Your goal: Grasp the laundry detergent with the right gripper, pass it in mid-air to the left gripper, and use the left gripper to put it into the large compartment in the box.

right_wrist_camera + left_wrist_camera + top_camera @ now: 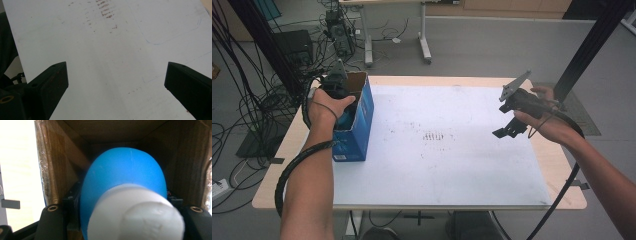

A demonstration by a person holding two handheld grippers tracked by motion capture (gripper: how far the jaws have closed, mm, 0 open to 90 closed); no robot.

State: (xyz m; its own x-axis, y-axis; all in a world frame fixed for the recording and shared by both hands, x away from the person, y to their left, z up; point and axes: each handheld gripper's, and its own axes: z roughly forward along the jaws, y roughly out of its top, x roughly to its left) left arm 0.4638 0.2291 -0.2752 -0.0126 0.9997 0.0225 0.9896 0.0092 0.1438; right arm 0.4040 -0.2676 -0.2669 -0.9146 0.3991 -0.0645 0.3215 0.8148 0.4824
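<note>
A blue cardboard box (360, 131) stands open-topped at the left of the white mat (447, 165). My left gripper (347, 111) reaches down into its opening, with the hand covering most of it. In the left gripper view a blue bottle (125, 172) with a white cap (135, 217) sits between the two jaws, inside the brown walls of the box (57, 170); the left gripper (125, 215) is shut on it. My right gripper (510, 127) hangs open above the mat's right side, and the right gripper (116, 82) holds nothing over the white mat (112, 37).
Dark smudges (432, 136) mark the mat's middle. The wooden table's edge (562, 200) shows around the mat. Black cables (242, 110) lie on the floor at the left. A black post (587, 45) stands at the back right.
</note>
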